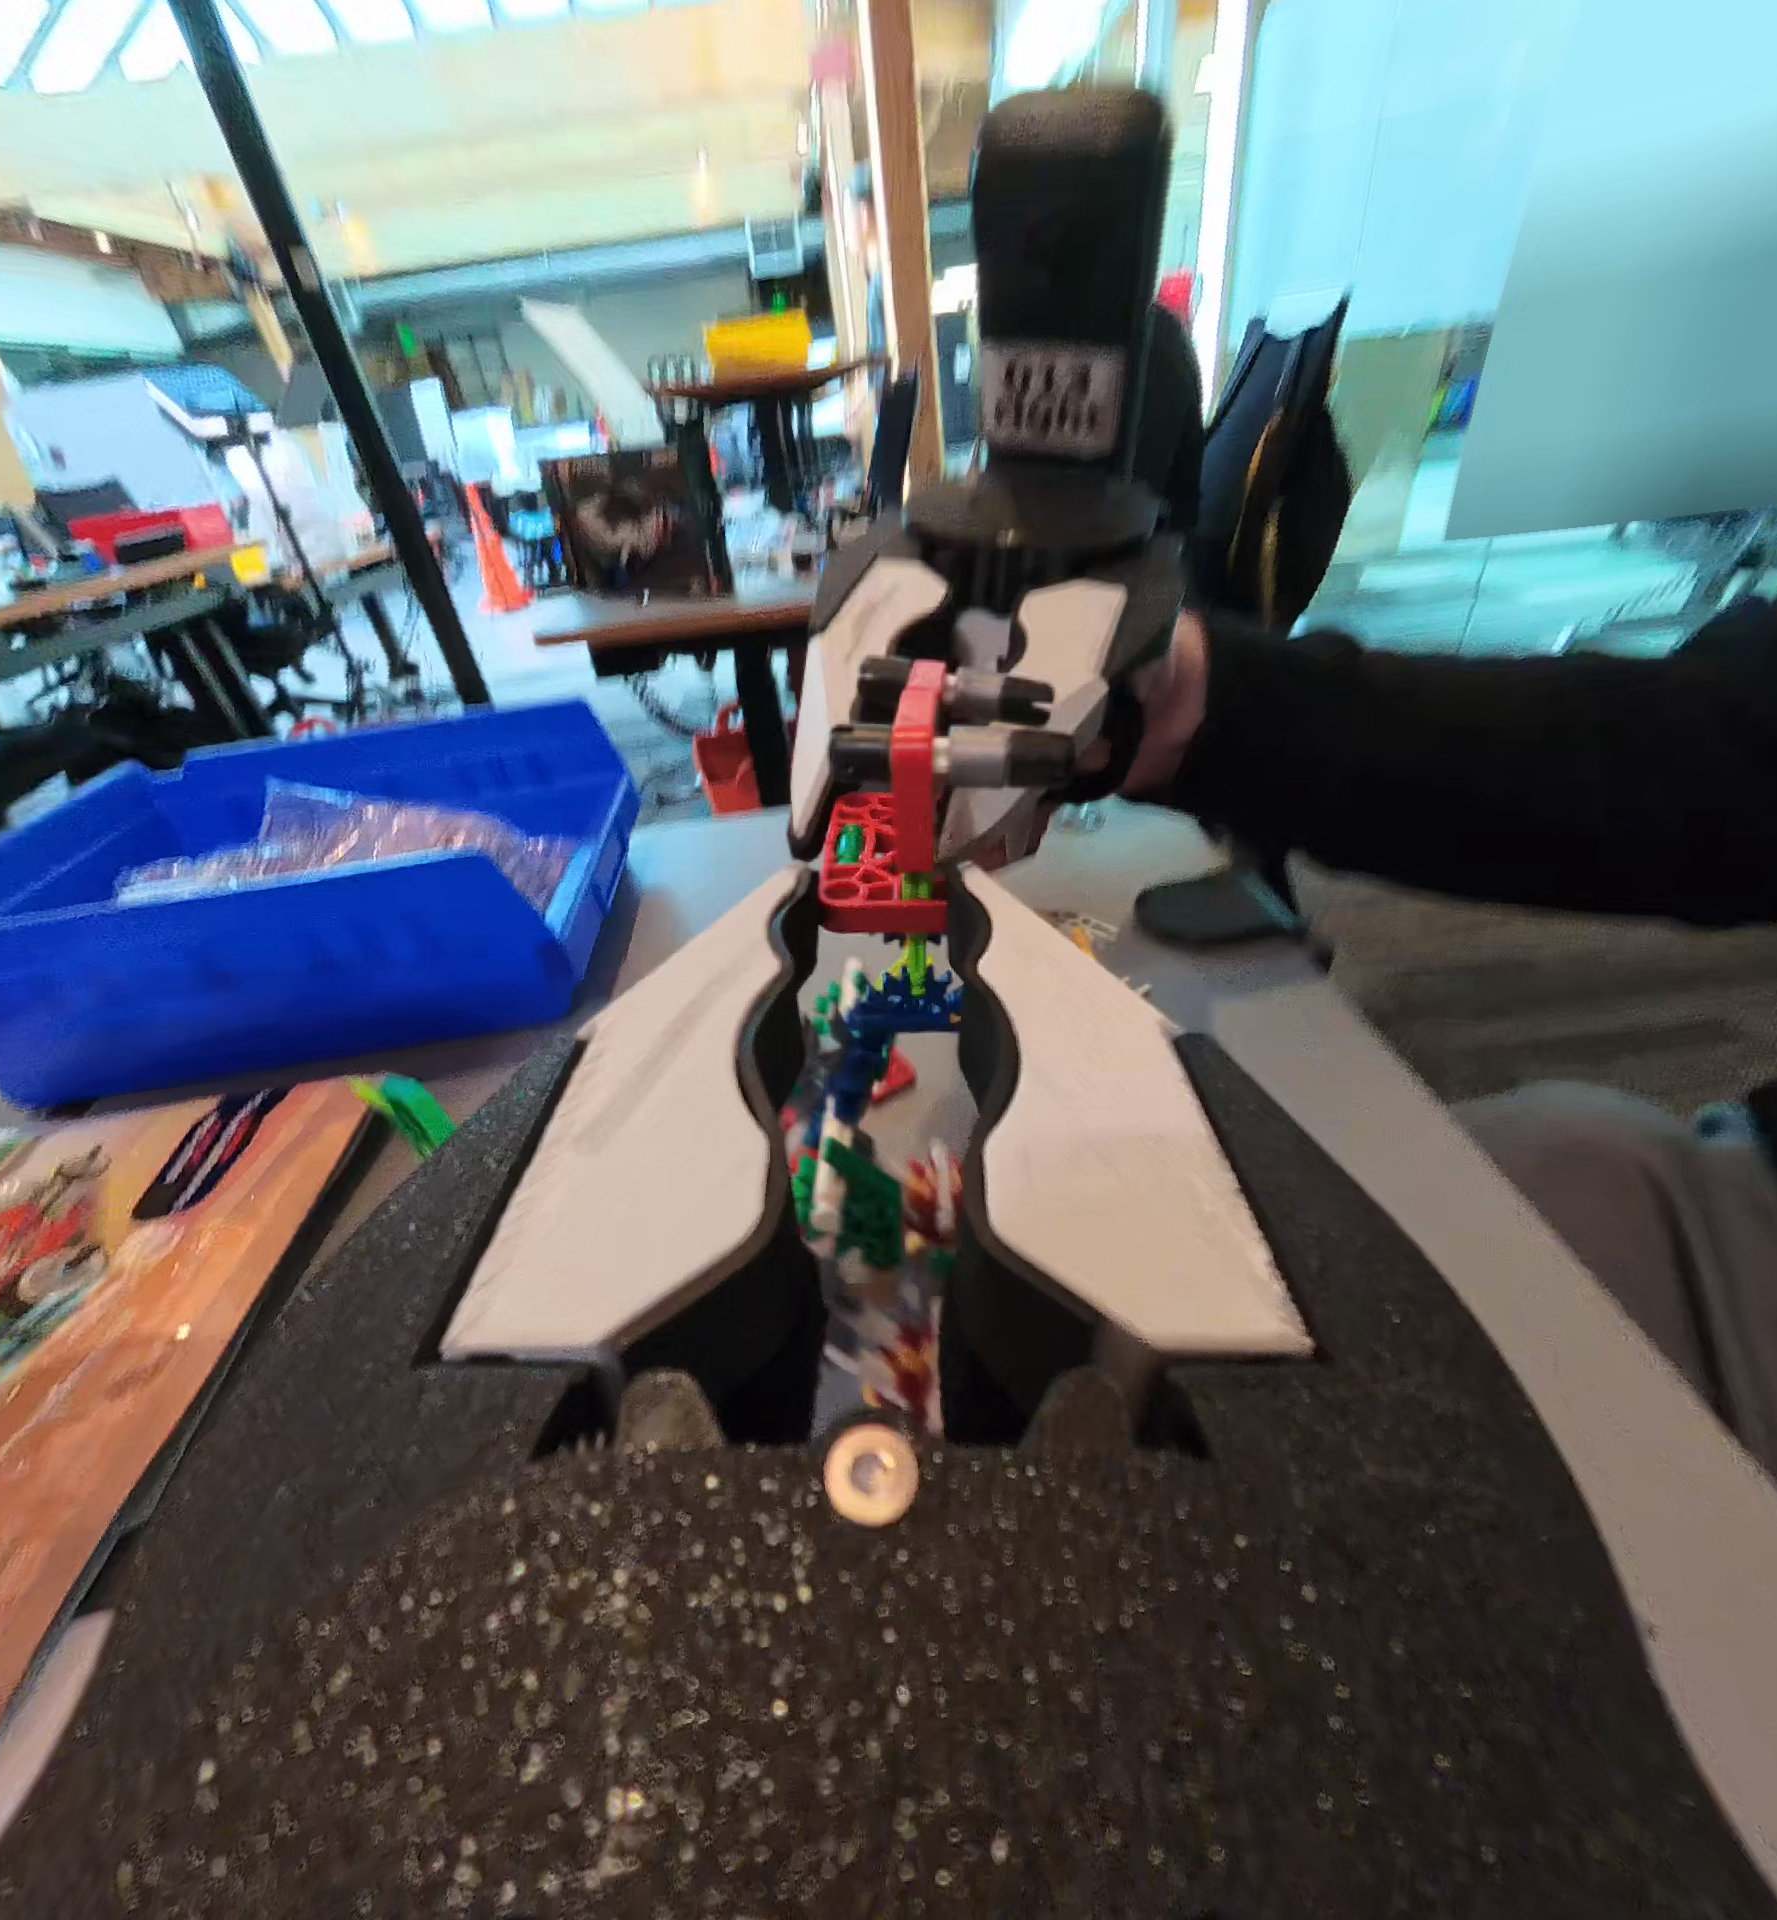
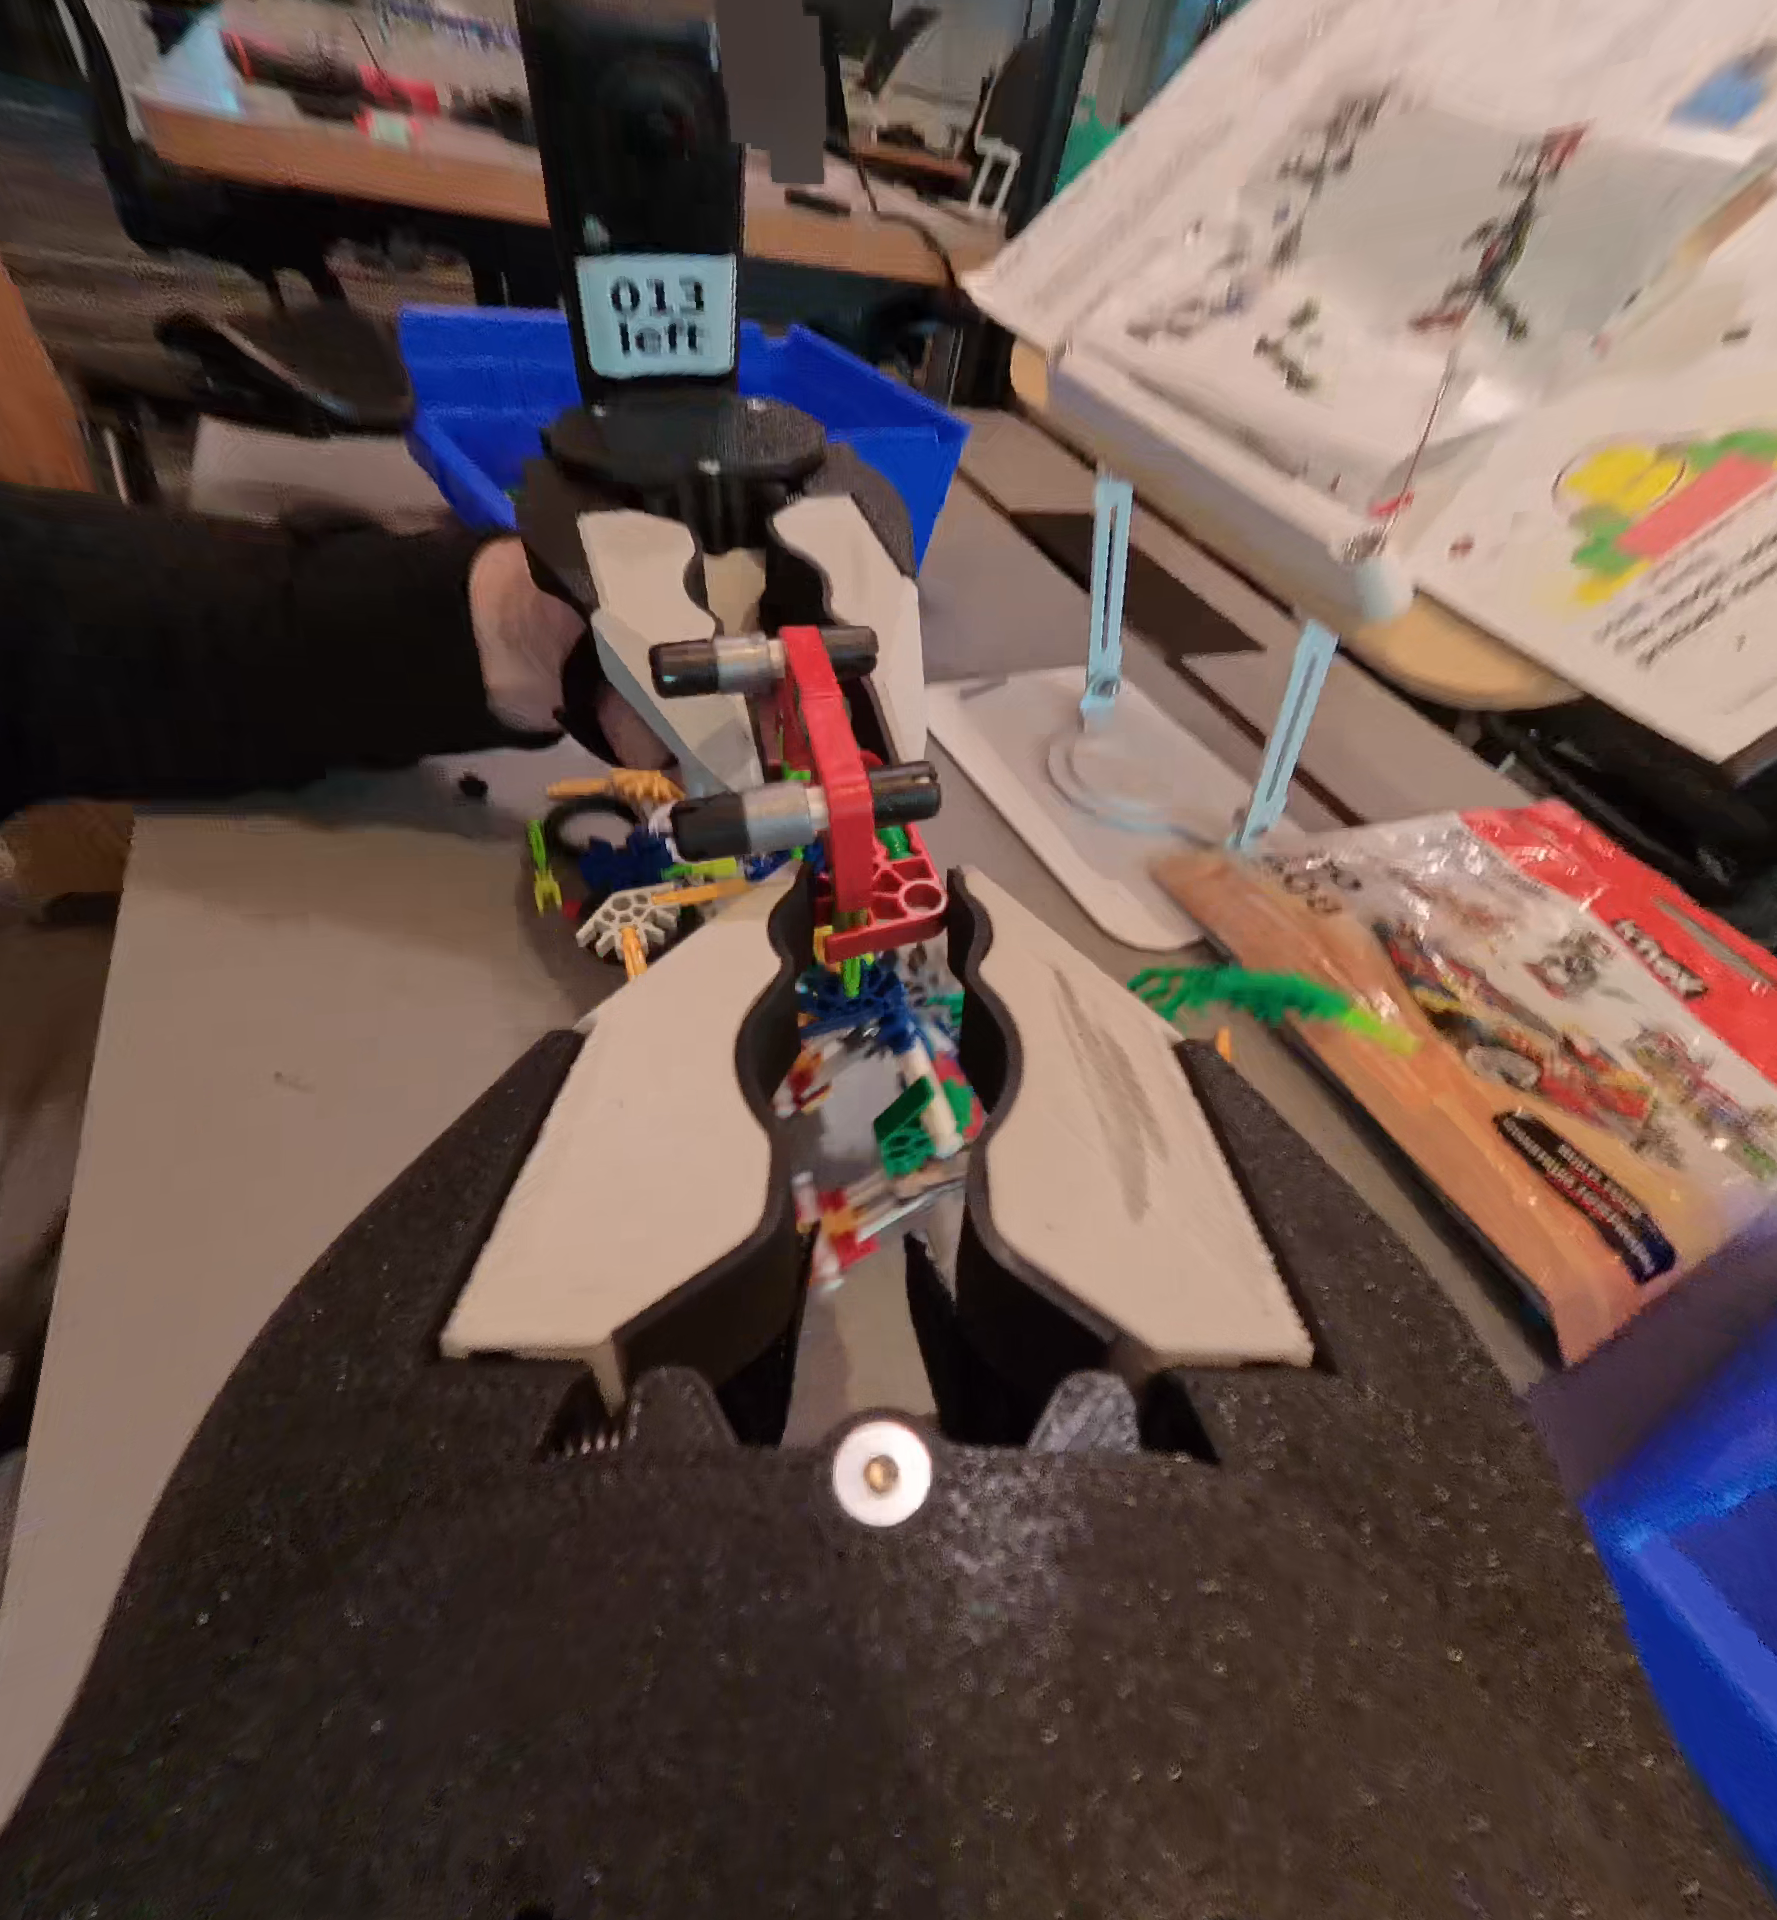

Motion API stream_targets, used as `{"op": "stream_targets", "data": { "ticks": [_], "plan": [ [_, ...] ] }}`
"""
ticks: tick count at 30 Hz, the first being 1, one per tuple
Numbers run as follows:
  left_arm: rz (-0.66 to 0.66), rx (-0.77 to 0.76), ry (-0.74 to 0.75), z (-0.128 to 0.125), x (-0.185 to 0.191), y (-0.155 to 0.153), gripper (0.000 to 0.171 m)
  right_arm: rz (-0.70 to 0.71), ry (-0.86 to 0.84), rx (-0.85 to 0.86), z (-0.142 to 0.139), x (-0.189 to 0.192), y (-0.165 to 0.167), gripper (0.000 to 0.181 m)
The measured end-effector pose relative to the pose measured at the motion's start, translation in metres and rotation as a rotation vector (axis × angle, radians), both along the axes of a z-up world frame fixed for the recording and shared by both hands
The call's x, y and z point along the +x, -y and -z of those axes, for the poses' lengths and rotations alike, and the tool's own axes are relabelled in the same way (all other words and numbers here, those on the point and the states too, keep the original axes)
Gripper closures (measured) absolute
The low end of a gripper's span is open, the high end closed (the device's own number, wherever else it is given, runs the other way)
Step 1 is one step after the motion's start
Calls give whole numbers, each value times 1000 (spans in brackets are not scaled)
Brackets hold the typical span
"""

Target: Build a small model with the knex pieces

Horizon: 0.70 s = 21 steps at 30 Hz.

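Observation:
A red construction-toy assembly (image 1: 915,727) is held in the air between my two grippers, which face each other. It is a red bar with two black-and-grey rods (image 1: 998,753) pushed through it and a red panel at its lower end. My left gripper (image 1: 879,883) is shut on the red panel. In the right wrist view my right gripper (image 2: 873,894) is shut on the red corner of the same assembly (image 2: 822,727). There the left gripper (image 2: 811,769) shows behind the rods (image 2: 749,816). The right gripper also shows in the left wrist view (image 1: 894,842). A pile of loose coloured pieces (image 2: 635,862) lies on the grey table below.
A blue bin (image 1: 240,977) with plastic bags stands to the left of my left gripper. A printed parts bag (image 2: 1590,1039) and a green piece (image 2: 1248,997) lie to the right. An open instruction booklet (image 2: 1383,312) rests on a stand. Another blue bin (image 2: 1715,1558) is at lower right.

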<state>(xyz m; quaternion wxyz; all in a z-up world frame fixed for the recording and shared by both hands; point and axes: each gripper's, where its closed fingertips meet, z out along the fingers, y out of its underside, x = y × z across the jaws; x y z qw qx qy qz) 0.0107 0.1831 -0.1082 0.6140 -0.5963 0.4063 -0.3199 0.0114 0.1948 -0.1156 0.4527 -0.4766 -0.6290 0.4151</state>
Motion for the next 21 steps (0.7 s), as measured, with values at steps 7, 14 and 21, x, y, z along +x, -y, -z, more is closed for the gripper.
{"op": "stream_targets", "data": {
  "ticks": [7,14,21],
  "plan": [
    [-2,17,62,-21,6,-2,150,-6,-121,-34,-32,6,-1,158],
    [-21,27,88,-31,1,-6,143,7,-115,-44,-36,4,-3,158],
    [-50,108,-39,-38,7,4,135,101,-103,34,-34,2,7,159]
  ]
}}
